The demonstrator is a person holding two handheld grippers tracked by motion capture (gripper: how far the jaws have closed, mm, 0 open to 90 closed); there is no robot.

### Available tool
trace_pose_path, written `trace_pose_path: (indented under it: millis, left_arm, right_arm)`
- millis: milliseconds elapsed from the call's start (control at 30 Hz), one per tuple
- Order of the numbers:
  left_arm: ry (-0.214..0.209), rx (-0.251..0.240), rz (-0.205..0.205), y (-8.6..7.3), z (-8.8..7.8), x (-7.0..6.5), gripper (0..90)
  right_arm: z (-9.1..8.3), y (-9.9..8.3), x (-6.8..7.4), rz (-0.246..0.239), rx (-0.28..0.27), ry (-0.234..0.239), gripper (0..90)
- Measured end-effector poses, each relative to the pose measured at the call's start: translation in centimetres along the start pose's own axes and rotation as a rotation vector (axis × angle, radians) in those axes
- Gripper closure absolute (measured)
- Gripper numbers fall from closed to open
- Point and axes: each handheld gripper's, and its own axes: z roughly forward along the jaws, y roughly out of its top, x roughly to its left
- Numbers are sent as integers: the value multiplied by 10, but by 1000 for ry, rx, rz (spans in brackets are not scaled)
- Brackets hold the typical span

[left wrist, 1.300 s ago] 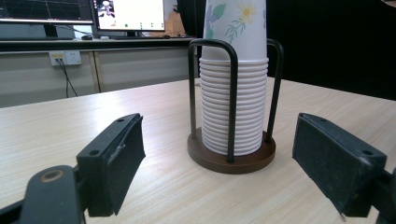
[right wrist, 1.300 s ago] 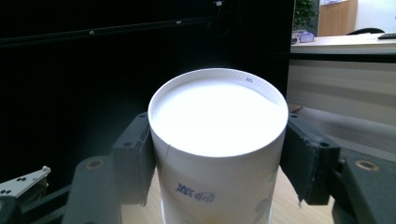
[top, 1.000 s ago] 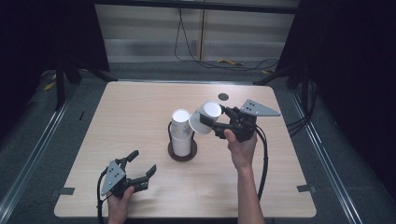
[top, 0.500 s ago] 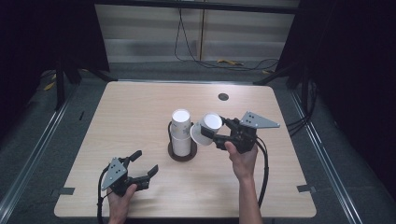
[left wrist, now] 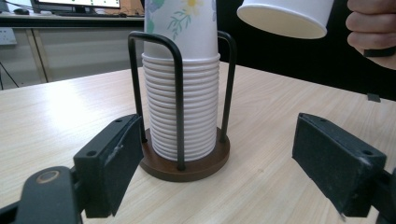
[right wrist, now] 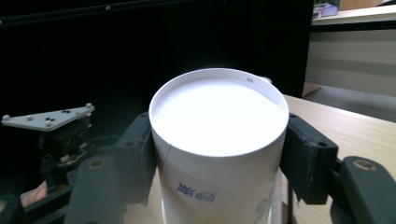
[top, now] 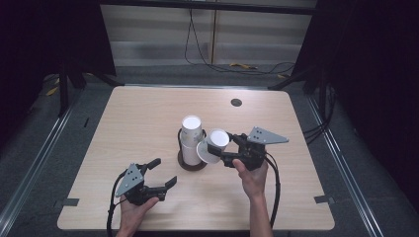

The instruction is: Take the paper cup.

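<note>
A tall stack of white paper cups with a flower print stands in a black wire holder on a round wooden base at the table's middle. My right gripper is shut on a single paper cup, held tilted just right of the stack, above the table. In the right gripper view the cup's white base faces the camera between the right gripper's pressing jaws. My left gripper rests open at the near left. In its own view the left gripper frames the stack, with the held cup up right.
A light wooden table carries everything, with a small dark round hole at its back right. Cables trail from both grippers toward the near edge. Dark floor, rails and black curtains surround the table.
The right gripper has come down and toward the near side with the cup, from above the stack's top to beside it. The left gripper has stayed in place, open.
</note>
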Motion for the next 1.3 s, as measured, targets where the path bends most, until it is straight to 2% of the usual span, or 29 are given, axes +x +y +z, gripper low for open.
trace_pose_path:
  millis: [67,300,367,600,733,800,833,900,1100,1300]
  left_arm:
    - [-24,8,-6,1,3,0,167]
    - [-31,32,20,4,9,-6,165]
    - [-47,42,27,3,12,-7,159]
    - [-101,38,15,5,14,-9,159]
    - [-124,38,30,9,16,-11,159]
    - [-138,47,52,12,18,-12,160]
    - [-138,47,52,12,18,-12,160]
    - [-167,44,53,13,20,-15,164]
    - [-195,51,74,16,23,-17,164]
    - [-213,52,77,15,25,-19,162]
  right_arm:
    - [2,-4,3,-1,13,15,349]
    - [6,-16,5,-4,20,60,352]
    - [8,-18,6,-5,28,67,352]
    - [10,-30,5,28,27,103,352]
    - [13,-35,6,29,37,119,352]
    - [15,-38,7,30,48,132,352]
    - [16,-39,8,27,52,136,352]
    - [17,-41,8,25,56,145,352]
    - [23,-46,11,21,81,167,352]
    - [27,-48,13,20,98,187,352]
